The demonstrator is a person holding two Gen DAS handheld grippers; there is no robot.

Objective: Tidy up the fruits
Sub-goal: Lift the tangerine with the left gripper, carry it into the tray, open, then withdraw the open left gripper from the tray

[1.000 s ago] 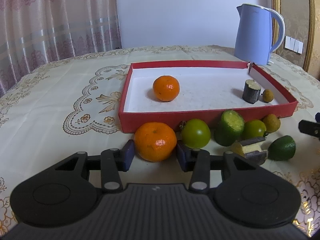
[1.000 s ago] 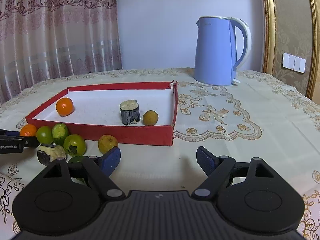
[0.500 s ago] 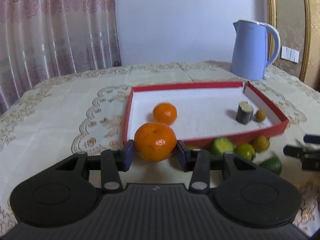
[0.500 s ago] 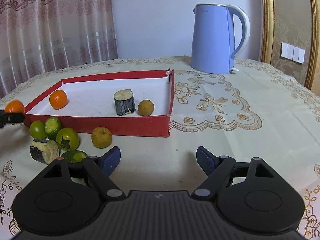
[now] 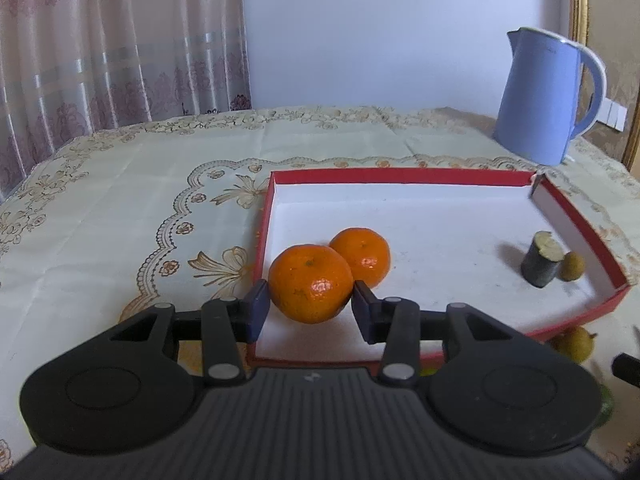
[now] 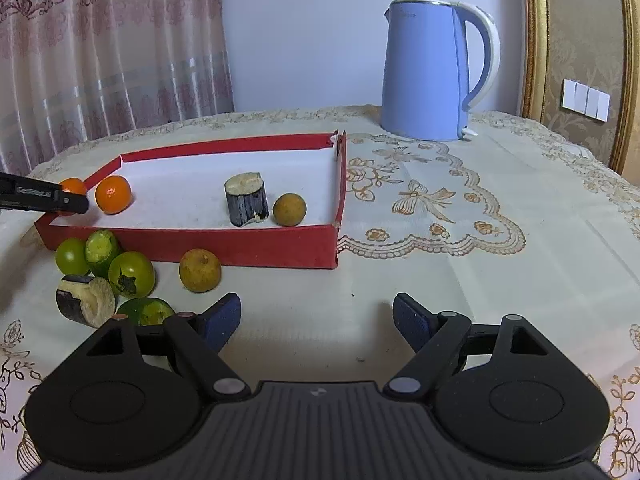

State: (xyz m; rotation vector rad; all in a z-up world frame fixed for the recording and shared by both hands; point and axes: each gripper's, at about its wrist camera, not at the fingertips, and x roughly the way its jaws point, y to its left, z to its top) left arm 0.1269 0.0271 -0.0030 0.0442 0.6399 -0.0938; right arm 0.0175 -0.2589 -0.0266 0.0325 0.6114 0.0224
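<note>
Progress stood partway: the red tray (image 6: 256,246) already held one orange (image 6: 113,194), a dark cut stub (image 6: 246,199) and a small brown fruit (image 6: 289,209). Green fruits (image 6: 131,273) and a yellow fruit (image 6: 199,270) lay outside. The left gripper (image 5: 307,307) was clamped on a mandarin (image 5: 311,282) above the tray's near corner. The right gripper (image 6: 317,322) stood apart, empty.

Orange (image 5: 311,283): glossy, dimpled peel. Tray (image 5: 400,176): red matt card walls, white papery floor. Tablecloth (image 6: 460,240): embroidered cloth, creased. Kettle (image 6: 424,72), upper right: smooth pale-blue plastic, slight sheen. Gripper bodies: matt black plastic; pads (image 5: 256,312) dark blue, rubbery-looking. Curtain (image 6: 100,52): sheer patterned fabric.
</note>
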